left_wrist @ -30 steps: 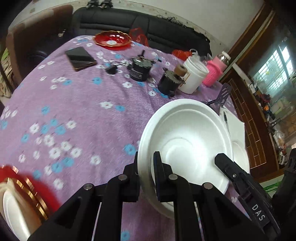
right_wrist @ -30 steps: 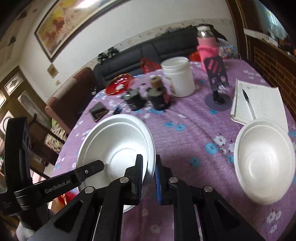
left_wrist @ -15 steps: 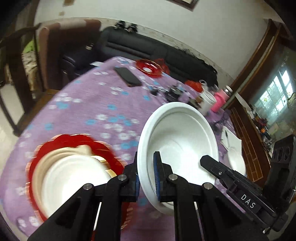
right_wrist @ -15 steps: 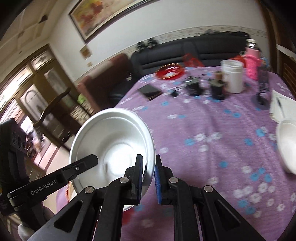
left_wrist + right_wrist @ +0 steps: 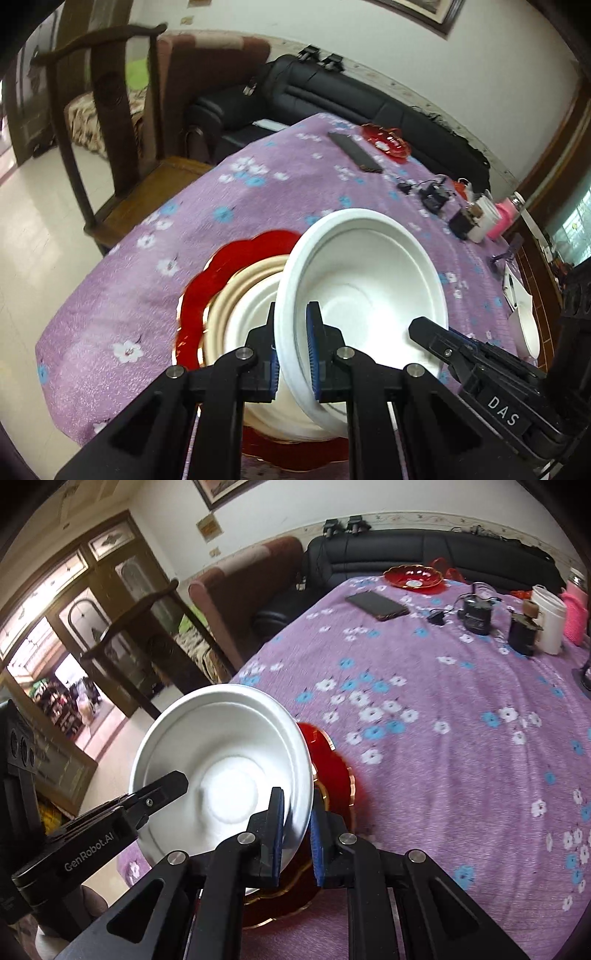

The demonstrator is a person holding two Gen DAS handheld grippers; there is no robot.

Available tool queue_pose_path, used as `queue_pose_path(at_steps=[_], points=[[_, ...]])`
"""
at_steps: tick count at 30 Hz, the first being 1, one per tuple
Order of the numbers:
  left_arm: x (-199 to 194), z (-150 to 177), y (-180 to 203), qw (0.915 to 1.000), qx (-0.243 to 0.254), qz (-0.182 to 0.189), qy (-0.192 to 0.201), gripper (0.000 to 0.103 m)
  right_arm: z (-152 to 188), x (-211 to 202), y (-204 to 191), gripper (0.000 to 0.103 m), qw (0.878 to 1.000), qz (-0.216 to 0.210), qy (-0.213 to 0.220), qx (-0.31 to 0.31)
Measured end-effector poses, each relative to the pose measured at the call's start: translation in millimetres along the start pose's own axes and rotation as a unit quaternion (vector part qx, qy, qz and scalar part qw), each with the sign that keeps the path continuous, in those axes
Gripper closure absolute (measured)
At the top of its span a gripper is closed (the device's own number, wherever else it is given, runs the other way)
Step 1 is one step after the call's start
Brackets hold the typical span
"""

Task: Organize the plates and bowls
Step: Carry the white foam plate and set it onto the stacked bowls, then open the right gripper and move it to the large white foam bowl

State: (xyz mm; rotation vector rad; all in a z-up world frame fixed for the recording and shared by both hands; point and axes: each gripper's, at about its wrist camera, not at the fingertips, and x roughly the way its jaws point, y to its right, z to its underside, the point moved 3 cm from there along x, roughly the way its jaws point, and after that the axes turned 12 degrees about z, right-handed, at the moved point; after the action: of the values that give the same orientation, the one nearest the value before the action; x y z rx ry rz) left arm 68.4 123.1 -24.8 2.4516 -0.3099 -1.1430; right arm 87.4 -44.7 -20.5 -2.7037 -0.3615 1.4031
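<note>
Left gripper (image 5: pixel 291 350) — narrow, clamped on the near rim of a white bowl (image 5: pixel 369 280); right gripper (image 5: pixel 297 834) — likewise narrow on the opposite rim of the same bowl, which is held tilted above the stack. Stack: white bowl (image 5: pixel 251 317) nested in a beige dish (image 5: pixel 225 299) on a red plate (image 5: pixel 236 251), near the surface (image 5: pixel 443 738) edge under purple floral cloth. Handling: level the carried bowl, centre it over the nested one, lower until seated, release both sides together. Farther: spare white bowl (image 5: pixel 528 328), phone (image 5: pixel 376 605), second red plate (image 5: pixel 413 576).
</note>
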Motion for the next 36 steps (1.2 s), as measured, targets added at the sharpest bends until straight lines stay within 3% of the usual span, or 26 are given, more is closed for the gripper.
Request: queue_pose_path(at_steps=[9,10,12,13,14,19,24,26,28,29,36], points=[[2.5,5.5,-18.6,0.9999,-0.015,-0.003,-0.003,0.090,3.9,20.0,-11.4,0.087,1.000,0.009,-0.013,-0.017],[0.8,5.5,-18.4,0.9999,-0.014,-0.004,0.000,0.087,4.0,20.0,-13.2,0.086,1.000,0.012,-0.011,-0.021],[-3.9,5.4,-19.1,0.9998,-0.015,-0.009,0.008,0.063,5.3,20.2,-17.4,0.086,0.999,0.024,-0.005,-0.036],[-6.2,4.7,-19.3,0.9997,-0.015,-0.013,0.015,0.046,5.7,19.7,-18.7,0.086,0.999,0.028,-0.002,-0.041],[-10.6,3.5,-18.5,0.9993,-0.012,-0.022,0.027,0.042,6.8,18.8,-20.9,0.086,0.998,0.034,0.003,-0.049],[-28.7,-0.2,-14.1,0.9974,0.004,-0.041,0.059,0.040,8.6,18.2,-24.4,0.085,0.998,0.037,0.003,-0.055],[-38.2,0.1,-2.7,0.9938,0.034,-0.068,0.081,0.037,8.9,10.9,-23.3,0.077,0.999,0.015,0.014,-0.041],[-41.2,1.4,3.6,0.9915,0.050,-0.080,0.090,0.036,8.8,3.3,-23.9,0.070,0.999,0.015,0.028,-0.043],[-43.2,2.2,10.1,0.9892,0.064,-0.089,0.097,0.033,8.8,-4.7,-23.0,0.052,0.998,0.019,0.043,-0.044],[-44.3,2.9,15.7,0.9873,0.075,-0.095,0.102,0.030,8.6,-9.8,-21.0,0.049,0.997,0.020,0.053,-0.043],[-51.0,8.5,47.8,0.9737,0.134,-0.126,0.135,0.022,10.7,-29.5,2.4,0.048,0.996,0.027,0.076,-0.027]])
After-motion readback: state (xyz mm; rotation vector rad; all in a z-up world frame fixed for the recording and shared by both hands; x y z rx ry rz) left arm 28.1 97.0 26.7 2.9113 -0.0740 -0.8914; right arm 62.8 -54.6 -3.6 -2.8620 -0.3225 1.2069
